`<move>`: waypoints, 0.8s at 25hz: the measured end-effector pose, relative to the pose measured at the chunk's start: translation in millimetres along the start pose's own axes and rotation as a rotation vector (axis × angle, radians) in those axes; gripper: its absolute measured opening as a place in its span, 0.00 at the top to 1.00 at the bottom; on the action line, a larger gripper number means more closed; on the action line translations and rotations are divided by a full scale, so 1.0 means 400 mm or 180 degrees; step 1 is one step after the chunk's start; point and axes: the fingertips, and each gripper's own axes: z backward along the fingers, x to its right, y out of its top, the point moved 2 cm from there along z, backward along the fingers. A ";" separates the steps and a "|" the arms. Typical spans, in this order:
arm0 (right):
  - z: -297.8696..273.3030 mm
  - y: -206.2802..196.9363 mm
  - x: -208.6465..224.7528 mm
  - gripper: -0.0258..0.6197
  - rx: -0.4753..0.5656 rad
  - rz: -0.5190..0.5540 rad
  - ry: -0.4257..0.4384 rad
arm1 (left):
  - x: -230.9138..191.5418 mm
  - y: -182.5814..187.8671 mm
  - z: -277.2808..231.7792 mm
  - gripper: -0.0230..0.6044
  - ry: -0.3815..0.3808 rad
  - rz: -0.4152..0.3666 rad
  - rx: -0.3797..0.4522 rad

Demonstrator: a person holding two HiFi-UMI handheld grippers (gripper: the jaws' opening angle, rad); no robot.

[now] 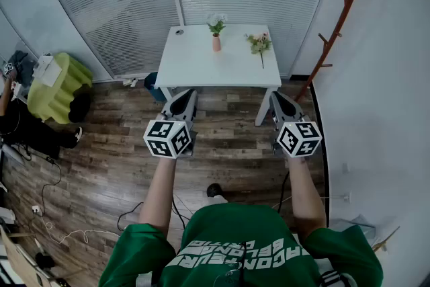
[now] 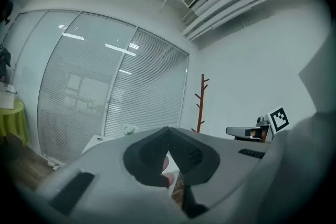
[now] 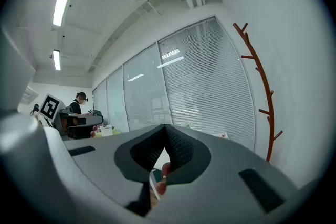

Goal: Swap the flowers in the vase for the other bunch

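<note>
Standing toward the far edge of the white counter (image 1: 195,67), the pink vase (image 1: 216,44) held a small bunch of pale flowers (image 1: 216,24), and the other bunch (image 1: 259,43) lay flat to its right, apart from it. A stretch of wooden floor (image 1: 114,158) separated the counter from both tongs. The left tongs (image 1: 187,95) and the right tongs (image 1: 275,97) were held level, each pressed together on nothing. A blue bin (image 1: 152,85) sat under the counter's left side, a yellow-green seat (image 1: 57,85) further left, a red coat rack (image 1: 342,10) against the right wall, and cables (image 1: 50,201) trailed across the floor.
</note>
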 end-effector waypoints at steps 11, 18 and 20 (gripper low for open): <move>-0.115 -0.024 -0.033 0.94 -0.0040 0.0032 -0.0069 | -0.135 -0.013 -0.030 0.96 -0.0023 0.0070 -0.0007; -0.161 -0.043 -0.055 0.94 -0.0102 0.0010 -0.0093 | -0.189 -0.037 -0.069 0.96 -0.0094 0.0061 -0.0148; -0.168 -0.051 -0.056 0.94 -0.0131 0.0032 -0.0095 | -0.195 -0.043 -0.078 0.96 -0.0108 0.0058 -0.0179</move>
